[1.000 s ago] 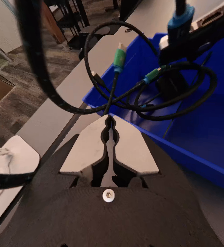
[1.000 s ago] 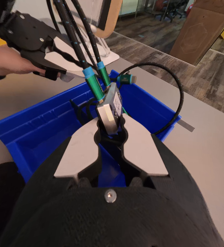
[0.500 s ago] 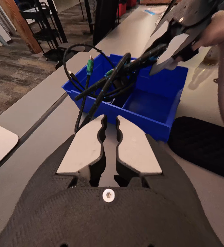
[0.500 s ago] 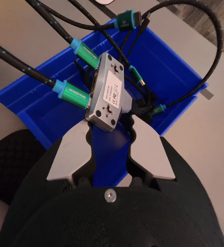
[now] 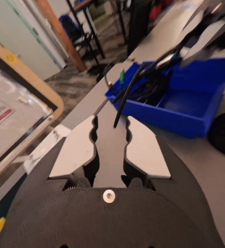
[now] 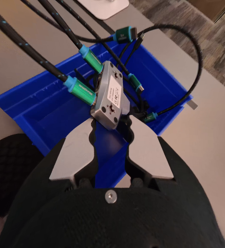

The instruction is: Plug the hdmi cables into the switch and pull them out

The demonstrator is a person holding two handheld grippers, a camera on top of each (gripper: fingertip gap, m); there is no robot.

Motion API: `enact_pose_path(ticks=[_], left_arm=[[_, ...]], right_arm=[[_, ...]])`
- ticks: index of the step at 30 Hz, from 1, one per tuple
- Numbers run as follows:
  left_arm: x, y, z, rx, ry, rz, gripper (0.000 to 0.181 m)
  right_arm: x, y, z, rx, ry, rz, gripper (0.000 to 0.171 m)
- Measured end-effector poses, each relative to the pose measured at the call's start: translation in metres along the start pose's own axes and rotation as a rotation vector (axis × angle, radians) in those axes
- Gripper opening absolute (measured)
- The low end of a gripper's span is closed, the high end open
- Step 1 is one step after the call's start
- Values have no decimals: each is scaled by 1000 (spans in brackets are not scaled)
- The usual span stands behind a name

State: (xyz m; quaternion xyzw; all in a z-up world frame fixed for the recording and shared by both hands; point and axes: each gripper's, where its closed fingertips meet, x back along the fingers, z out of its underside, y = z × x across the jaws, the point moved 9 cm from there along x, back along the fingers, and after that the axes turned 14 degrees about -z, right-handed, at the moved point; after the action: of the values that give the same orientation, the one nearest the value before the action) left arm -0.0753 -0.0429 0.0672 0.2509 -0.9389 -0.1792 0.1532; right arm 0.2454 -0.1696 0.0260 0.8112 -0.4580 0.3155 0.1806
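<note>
I've got the switch [image 6: 110, 96] pinched at its near corner in my R gripper [image 6: 112, 120], held over the blue bin [image 6: 44, 107] w/ two green-ended cables [image 6: 82, 91] plugged in. L gripper [image 5: 111, 120] spread wide, empty, over the grey surface [image 5: 189, 167]; a loose cable end [image 5: 117, 118] hangs just past it.

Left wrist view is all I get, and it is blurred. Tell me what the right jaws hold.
Observer: The right gripper is clamped on one end of the silver switch, above the blue bin.
Operator: Count the plugs seated in it.
Observer: Two: the near green plug and the far green plug, with an empty port between them.
Operator: Report any spare plug.
Observer: A loose green plug hangs free beyond the bin.
</note>
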Motion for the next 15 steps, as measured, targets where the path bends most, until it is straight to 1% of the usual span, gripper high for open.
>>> enact_pose_path(ticks=[1, 2, 3, 5, 7, 8, 9, 12, 15], left_arm=[[-7, 4, 6, -16, 62, -35, 49], [-17, 6, 12, -10, 107, -54, 51], [-27, 6, 17, 10, 118, -49, 49], [-50, 7, 20, 72, 94, -18, 42], [-70, 12, 15, 121, 45, -28, 34], [-78, 13, 10, 137, 17, -11, 23], [-86, 14, 5, 144, -7, 14, 7], [-108, 16, -12, 137, -35, 59, 6], [-131, 10, -28, 165, -9, 126, 6]], right_arm=[[2, -2, -2, -1, -24, 13, 43], [4, -4, -4, -6, -50, 28, 42], [6, -6, -6, -8, -74, 40, 39], [7, -10, -9, -1, -120, 62, 31], [9, -14, -10, 0, -158, 87, 29], [9, -16, -11, -2, -181, 93, 29], [9, -19, -11, -8, -206, 100, 28], [12, -33, -12, -77, -302, 122, 26], [13, -50, -7, -238, -397, 89, 27]])
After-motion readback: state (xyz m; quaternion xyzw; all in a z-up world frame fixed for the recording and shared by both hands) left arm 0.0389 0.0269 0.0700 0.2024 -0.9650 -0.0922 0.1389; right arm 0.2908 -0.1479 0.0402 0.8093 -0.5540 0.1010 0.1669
